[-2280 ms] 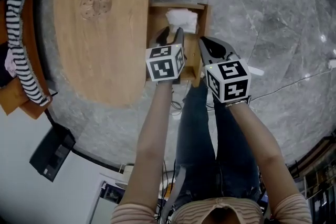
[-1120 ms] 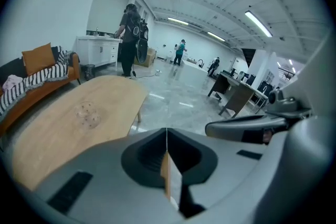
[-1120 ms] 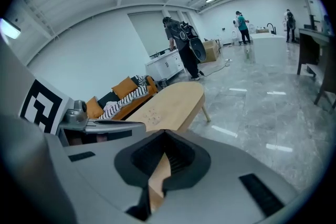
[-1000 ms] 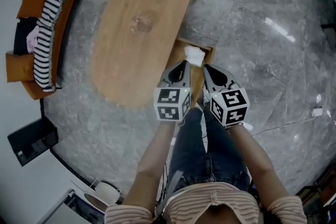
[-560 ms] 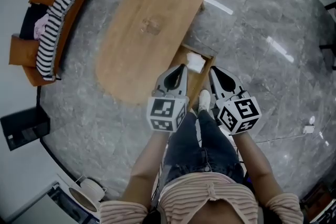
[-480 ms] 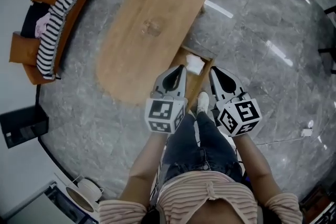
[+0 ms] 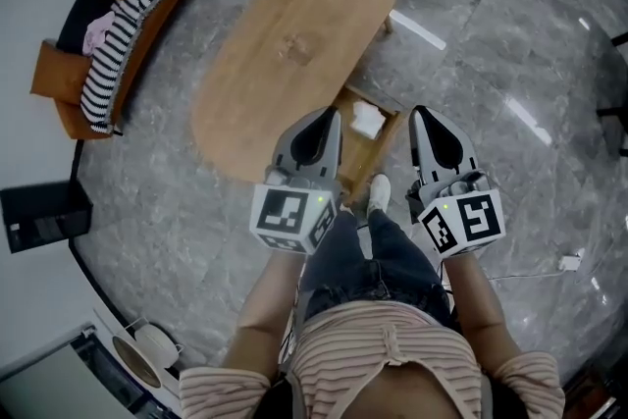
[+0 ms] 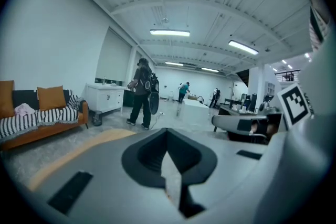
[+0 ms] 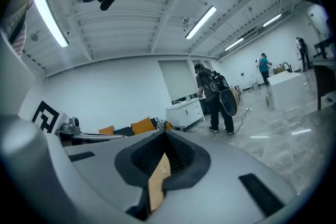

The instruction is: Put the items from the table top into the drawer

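Holding the left hand-held gripper [image 7: 331,113] and the right hand-held gripper [image 7: 422,111] high above the open drawer [image 7: 386,137], both pressed closed with nothing inside, probably because of the bare bench [image 7: 285,54]. Seeing the white folded item [image 7: 368,120] lying already inside the drawer, close to the bench.

Head view: can't tell what white thing [image 7: 367,120] in drawer [image 7: 361,150] is, too small. Left gripper [image 7: 331,112] hides drawer's near corner from me. Sofa [image 7: 74,78] clipped by top edge. Left gripper view: only sliver of tabletop [image 8: 79,148] shows, gripper body covers rest.
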`<state>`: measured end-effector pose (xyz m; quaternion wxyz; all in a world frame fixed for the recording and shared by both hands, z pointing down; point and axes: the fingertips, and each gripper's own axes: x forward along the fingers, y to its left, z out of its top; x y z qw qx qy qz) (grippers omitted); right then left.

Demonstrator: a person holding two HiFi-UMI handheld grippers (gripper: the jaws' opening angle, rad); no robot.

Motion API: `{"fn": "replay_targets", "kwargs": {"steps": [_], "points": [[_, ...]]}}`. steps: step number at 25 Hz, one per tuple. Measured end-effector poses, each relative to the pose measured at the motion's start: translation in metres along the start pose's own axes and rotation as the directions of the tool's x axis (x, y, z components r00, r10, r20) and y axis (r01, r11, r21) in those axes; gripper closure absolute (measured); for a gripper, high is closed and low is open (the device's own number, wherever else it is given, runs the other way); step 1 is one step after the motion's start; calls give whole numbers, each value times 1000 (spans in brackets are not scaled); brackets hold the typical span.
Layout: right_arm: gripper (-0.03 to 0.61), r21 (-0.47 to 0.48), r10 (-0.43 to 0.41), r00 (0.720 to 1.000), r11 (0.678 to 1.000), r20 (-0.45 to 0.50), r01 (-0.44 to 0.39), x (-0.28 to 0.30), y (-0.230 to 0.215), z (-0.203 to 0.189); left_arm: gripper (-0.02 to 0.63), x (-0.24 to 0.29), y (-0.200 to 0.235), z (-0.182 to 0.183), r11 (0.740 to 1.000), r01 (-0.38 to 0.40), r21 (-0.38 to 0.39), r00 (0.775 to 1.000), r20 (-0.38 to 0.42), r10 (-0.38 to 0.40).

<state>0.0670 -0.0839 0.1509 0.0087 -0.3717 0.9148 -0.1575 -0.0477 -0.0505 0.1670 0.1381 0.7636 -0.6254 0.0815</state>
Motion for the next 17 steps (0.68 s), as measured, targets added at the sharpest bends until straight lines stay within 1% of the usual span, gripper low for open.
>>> {"fn": "replay_targets", "kwargs": {"steps": [4, 8, 10, 17], "points": [[571, -33, 2, 998, 999, 55, 0, -11, 5, 25, 600, -16, -4, 25, 1000, 0, 8, 998, 67, -1], [571, -62, 4, 996, 998, 93, 2, -21, 14, 43, 600, -29, -2, 50, 1000, -4, -3, 991, 131, 5], [571, -76, 0, 995, 997, 104, 8, -24, 20, 49, 600, -36, 2, 62, 1000, 0, 4, 987, 158, 0], [571, -81, -18, 995, 996, 99, 26, -23, 45, 36, 600, -63, 33, 76, 999, -4, 39, 977, 212, -5]]}}
